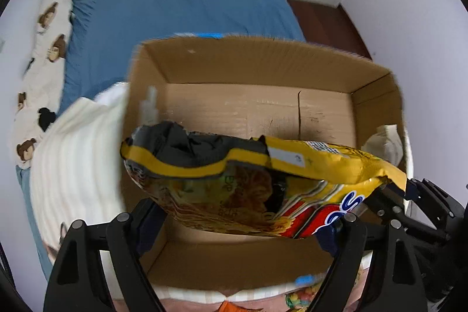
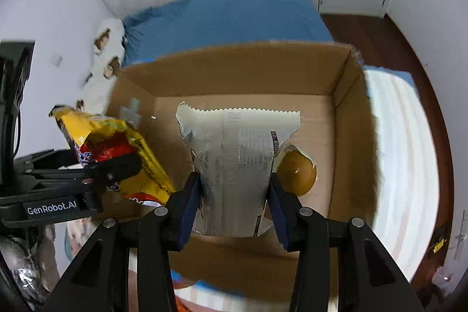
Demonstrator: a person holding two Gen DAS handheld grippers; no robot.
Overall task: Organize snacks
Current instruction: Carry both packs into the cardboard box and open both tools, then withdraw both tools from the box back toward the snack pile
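Yellow snack bag, red logo, black-and-yellow top seam: held crosswise over the open cardboard box, above the box floor, not resting on it. Left gripper pinches it; the bag fills the gap between the two fingers. In the right wrist view the same bag hangs over the box's left wall with the left gripper clamped across its lower half.

Silver-white snack packet, zigzag top edge, printed back seam facing the camera: upright over the box interior. Right gripper pinches it at both side edges, blue pads pressed against the foil. Whether its lower end touches the box floor cannot be told.

Round brown item in clear wrap: just beside the packet's right edge, near the right finger; resting or attached, cannot tell.

Box sits on a bed with a blue sheet. White ribbed cloth lies against the box's left side; a bear-print pillow lies along the far-left edge. Dark wood floor shows beyond the bed.
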